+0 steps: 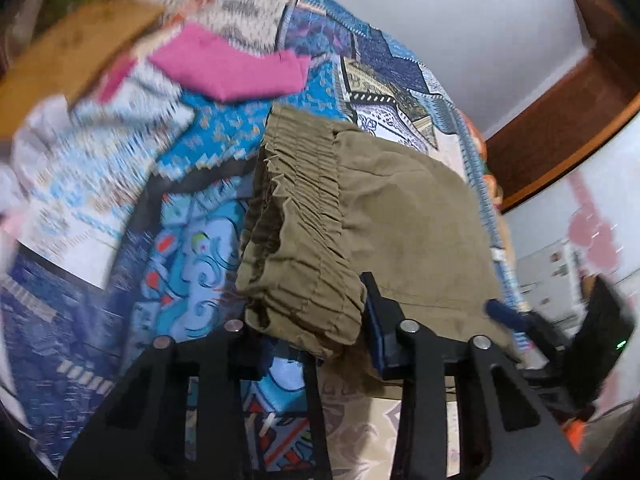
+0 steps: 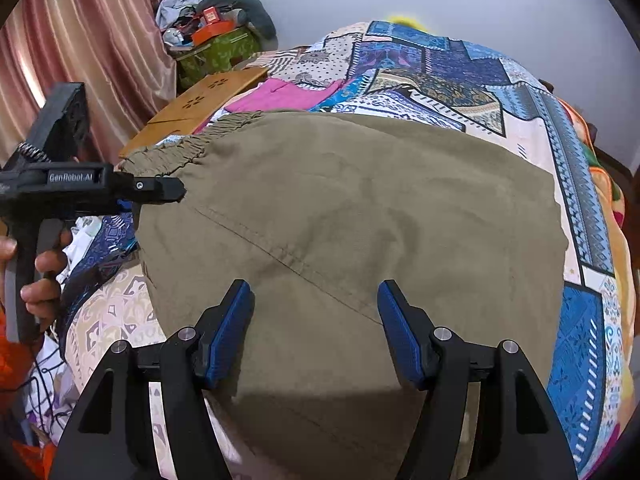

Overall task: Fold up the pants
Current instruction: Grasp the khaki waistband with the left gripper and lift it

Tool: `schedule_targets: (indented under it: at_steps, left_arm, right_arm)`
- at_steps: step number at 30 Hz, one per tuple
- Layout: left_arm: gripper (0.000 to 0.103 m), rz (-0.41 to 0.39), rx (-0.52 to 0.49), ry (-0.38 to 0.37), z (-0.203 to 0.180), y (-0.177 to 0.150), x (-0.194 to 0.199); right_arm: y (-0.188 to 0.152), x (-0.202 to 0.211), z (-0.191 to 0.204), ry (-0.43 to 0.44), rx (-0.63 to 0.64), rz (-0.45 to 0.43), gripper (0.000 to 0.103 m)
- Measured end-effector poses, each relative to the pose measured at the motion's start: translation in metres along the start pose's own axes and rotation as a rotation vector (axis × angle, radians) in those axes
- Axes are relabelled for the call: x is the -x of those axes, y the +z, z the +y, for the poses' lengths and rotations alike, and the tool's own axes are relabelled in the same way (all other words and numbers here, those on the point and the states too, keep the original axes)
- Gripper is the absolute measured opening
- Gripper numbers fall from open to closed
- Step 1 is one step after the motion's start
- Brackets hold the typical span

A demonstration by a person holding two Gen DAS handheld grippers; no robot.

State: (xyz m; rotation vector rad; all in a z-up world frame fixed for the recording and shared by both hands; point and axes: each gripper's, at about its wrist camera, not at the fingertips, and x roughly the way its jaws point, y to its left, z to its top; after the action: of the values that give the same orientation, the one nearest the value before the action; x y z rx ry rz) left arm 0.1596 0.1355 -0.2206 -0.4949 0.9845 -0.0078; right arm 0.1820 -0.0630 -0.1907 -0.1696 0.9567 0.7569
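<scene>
Olive-green pants point(image 2: 352, 232) lie spread over a patchwork bedspread point(image 2: 440, 76), their gathered elastic waistband point(image 1: 300, 208) toward the far left. My left gripper point(image 1: 304, 312) is shut on a bunched corner of that waistband. One blue pad point(image 1: 374, 308) shows beside the cloth and the other finger is hidden under it. In the right wrist view the left gripper point(image 2: 176, 192) pinches the pants' left edge, held by a person's hand point(image 2: 44, 276). My right gripper point(image 2: 316, 320) hovers open over the near part of the pants, with nothing between its blue pads.
A pink garment point(image 1: 232, 72) lies on the bedspread beyond the pants. A wooden lap table point(image 2: 200, 108) rests at the bed's far left, with a green box of clutter point(image 2: 216, 52) and a pink curtain point(image 2: 80, 40) behind it. The bed's edge drops off at right.
</scene>
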Motion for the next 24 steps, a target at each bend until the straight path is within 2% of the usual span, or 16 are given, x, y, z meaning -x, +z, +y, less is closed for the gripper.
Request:
schedule_targets:
  at_steps: [2, 7, 12, 16, 19, 23, 24]
  left_arm:
    - [0.035, -0.028, -0.044, 0.074, -0.005, -0.003, 0.006]
    - [0.035, -0.105, -0.153, 0.321, -0.003, -0.018, 0.027]
    - [0.035, -0.148, -0.215, 0.494, 0.006, -0.027, 0.041]
    - [0.032, -0.178, -0.236, 0.483, 0.000, -0.025, 0.054]
    - [0.029, -0.243, -0.287, 0.480, -0.023, -0.020, 0.068]
    - [0.028, -0.326, -0.335, 0.388, -0.060, -0.004, 0.092]
    - [0.028, -0.345, -0.349, 0.342, -0.072, 0.001, 0.099]
  right_arm:
    - [-0.003, 0.005, -0.003, 0.004, -0.018, -0.002, 0.062]
    - [-0.012, 0.017, -0.008, -0.002, -0.035, -0.004, 0.062]
    - [-0.021, 0.027, -0.015, -0.034, -0.045, -0.007, 0.062]
    - [-0.029, 0.033, -0.026, 0.001, -0.104, -0.017, 0.062]
    - [-0.032, 0.035, -0.028, -0.001, -0.125, -0.027, 0.062]
    - [-0.037, 0.031, -0.028, 0.013, -0.139, -0.034, 0.063]
    - [-0.038, 0.031, -0.029, 0.015, -0.142, -0.036, 0.063]
